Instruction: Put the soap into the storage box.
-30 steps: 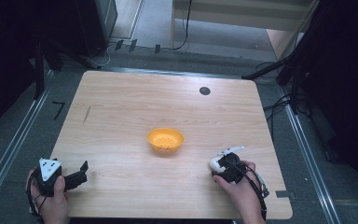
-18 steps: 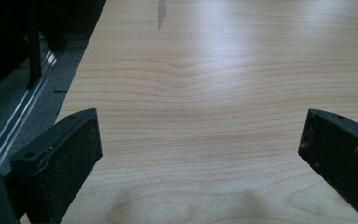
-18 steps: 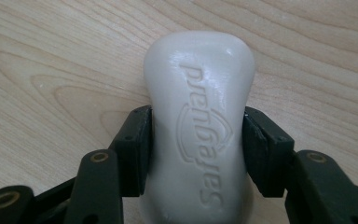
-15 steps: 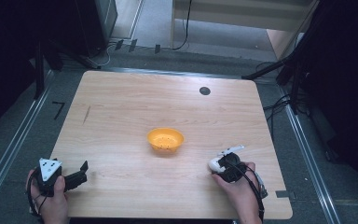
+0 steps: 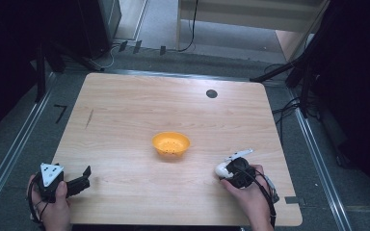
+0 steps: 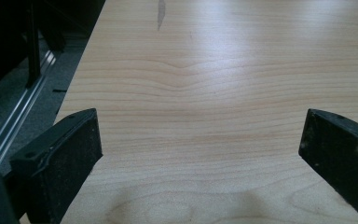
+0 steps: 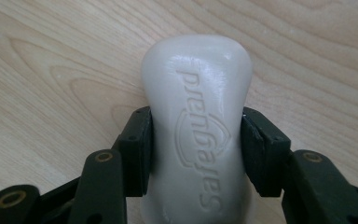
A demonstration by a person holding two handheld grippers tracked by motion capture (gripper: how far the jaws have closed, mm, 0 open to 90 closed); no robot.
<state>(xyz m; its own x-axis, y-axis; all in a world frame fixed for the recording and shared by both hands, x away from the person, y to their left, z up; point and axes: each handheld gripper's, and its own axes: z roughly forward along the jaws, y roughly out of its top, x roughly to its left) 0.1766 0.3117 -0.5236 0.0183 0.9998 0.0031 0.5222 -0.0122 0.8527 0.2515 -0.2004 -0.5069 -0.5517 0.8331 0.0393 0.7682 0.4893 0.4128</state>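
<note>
Your right tool (image 7: pixel 196 154) has its two black jaws pressed against the sides of a white bar of soap (image 7: pixel 196 135), at about the bar's middle. The bar has raised lettering on its top face. Its near end is cut off by the bottom of the right gripper view, and its far end lies over the wood of the bench (image 7: pixel 51 70); whether the bar rests on the wood or is lifted clear you cannot tell from here. In the high view the same tool (image 5: pixel 224 169) sits at the lower right of the frame, and your right hand (image 5: pixel 250 197) covers most of it, so only a white end of the soap (image 5: pixel 220 169) peeks out on its left side.

Your left tool (image 6: pixel 200 154) is wide open with nothing between the jaws (just bare wood grain and a soft shadow at the bottom of the frame). Both jaws are cut off by the frame's lower corners. In the high view it (image 5: pixel 84 177) lies at the lower left, by the bench's near edge, gripped by your left hand (image 5: pixel 53 204), which the bottom edge crops.

An orange bowl (image 5: pixel 171 144) stands near the middle of the bench (image 5: pixel 139 106), well apart from both tools. Small specks show inside it, too small to make out. A small dark round spot (image 5: pixel 211 94) sits toward the upper right of the benchtop.
</note>
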